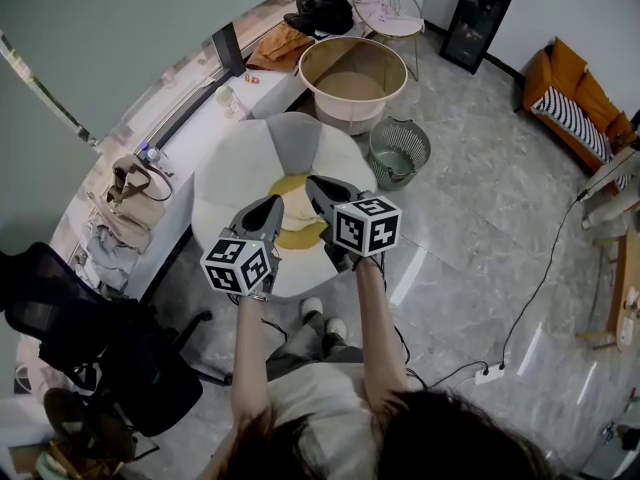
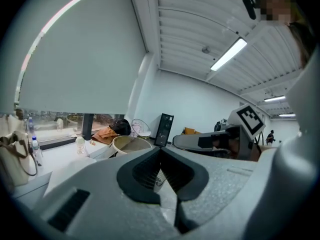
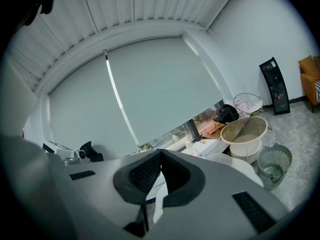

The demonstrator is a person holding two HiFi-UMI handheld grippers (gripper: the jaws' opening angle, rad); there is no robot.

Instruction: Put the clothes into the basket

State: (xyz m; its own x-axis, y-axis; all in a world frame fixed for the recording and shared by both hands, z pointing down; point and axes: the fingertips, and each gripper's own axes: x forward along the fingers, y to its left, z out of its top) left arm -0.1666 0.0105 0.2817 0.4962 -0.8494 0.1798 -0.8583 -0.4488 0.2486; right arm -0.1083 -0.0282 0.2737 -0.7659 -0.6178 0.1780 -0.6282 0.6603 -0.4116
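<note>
- The round white and grey cushion seat [image 1: 250, 168] is the biggest thing below us. It carries the only garment we can make out within reach.
- The basket [image 1: 352, 111], a wide beige tub, stands on the floor just beyond the seat, and we judge it to be the target. From here it looks empty, so the task seems barely begun. A smaller green wire bin [image 1: 398, 151] stands beside it to the right.
- The yellow garment [image 1: 297, 218] lies crumpled on the seat's near half, between and partly under our 2 grippers. We judge it light, soft and floppy. It should drape and trail when lifted, so a raised fold near its middle is a better hold than a thin edge.
- The left gripper [image 1: 268, 213] hovers at the garment's left side. Its own view shows the fingers [image 2: 150, 171] closed tip to tip, with nothing between them.
- The right gripper [image 1: 322, 190] hovers at the garment's right side, its fingers [image 3: 176, 176] likewise pressed together and empty. Both must open before any pinch.
</note>
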